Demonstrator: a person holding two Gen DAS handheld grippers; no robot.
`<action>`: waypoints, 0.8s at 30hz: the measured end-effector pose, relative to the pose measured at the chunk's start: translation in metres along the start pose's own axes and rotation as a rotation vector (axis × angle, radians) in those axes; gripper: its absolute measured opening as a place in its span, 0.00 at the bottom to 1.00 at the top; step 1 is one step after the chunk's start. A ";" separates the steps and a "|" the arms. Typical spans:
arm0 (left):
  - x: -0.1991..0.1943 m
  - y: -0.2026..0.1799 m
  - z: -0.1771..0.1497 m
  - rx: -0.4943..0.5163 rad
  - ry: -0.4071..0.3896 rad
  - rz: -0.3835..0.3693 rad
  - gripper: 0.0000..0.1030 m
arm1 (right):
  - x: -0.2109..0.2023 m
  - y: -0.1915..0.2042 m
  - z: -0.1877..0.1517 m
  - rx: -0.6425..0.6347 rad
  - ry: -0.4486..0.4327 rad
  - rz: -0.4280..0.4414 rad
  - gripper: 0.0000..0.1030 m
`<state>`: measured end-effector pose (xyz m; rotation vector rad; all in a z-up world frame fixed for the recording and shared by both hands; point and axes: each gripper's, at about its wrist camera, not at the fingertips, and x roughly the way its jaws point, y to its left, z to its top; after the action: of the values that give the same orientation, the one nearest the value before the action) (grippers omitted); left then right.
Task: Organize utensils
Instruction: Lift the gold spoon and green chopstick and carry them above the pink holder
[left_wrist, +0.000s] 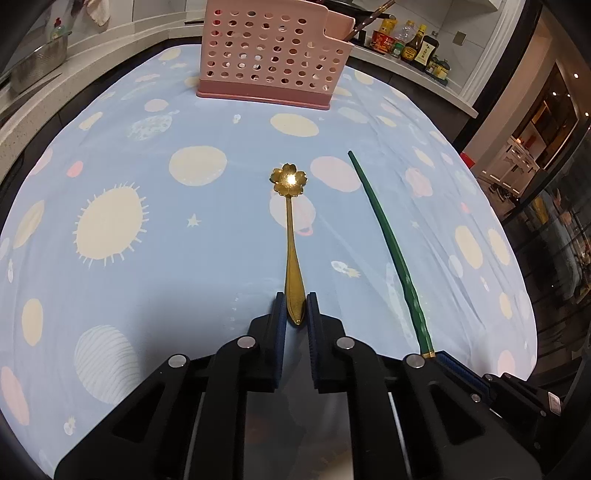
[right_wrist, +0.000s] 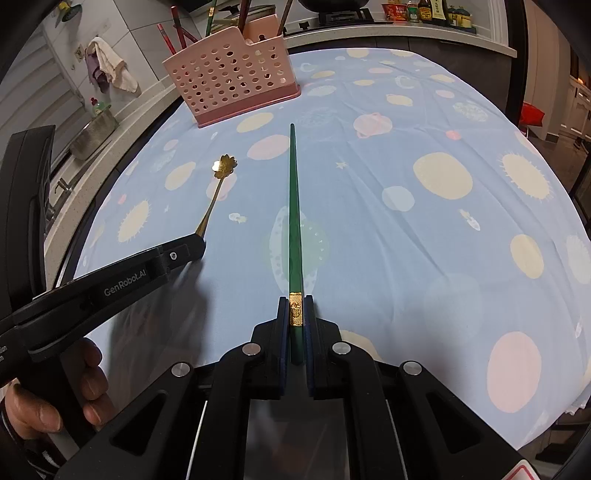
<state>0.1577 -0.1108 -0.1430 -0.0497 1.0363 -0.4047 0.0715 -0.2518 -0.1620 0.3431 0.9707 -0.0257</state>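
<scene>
The left gripper is clamped on the tail of the gold spoon, and the right gripper is closed on the gold-banded end of the green chopstick. Both utensils are held only at their near ends, and their long free lengths stretch out over the blue tablecloth. Such end grips risk the utensils pivoting or slipping when lifted. Farther off stands the pink holder, already holding chopsticks; its narrow compartments could catch a drooping tip.
</scene>
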 end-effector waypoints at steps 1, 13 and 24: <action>-0.001 0.000 0.000 0.000 0.000 -0.002 0.10 | 0.000 0.000 0.000 0.000 -0.001 -0.001 0.07; -0.044 0.015 0.007 -0.033 -0.074 -0.001 0.10 | -0.012 0.000 0.001 0.011 -0.027 0.005 0.07; -0.078 0.032 0.028 -0.061 -0.163 0.021 0.08 | -0.030 0.010 0.008 -0.005 -0.065 0.029 0.07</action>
<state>0.1561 -0.0584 -0.0710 -0.1241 0.8869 -0.3441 0.0632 -0.2485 -0.1307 0.3497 0.9012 -0.0082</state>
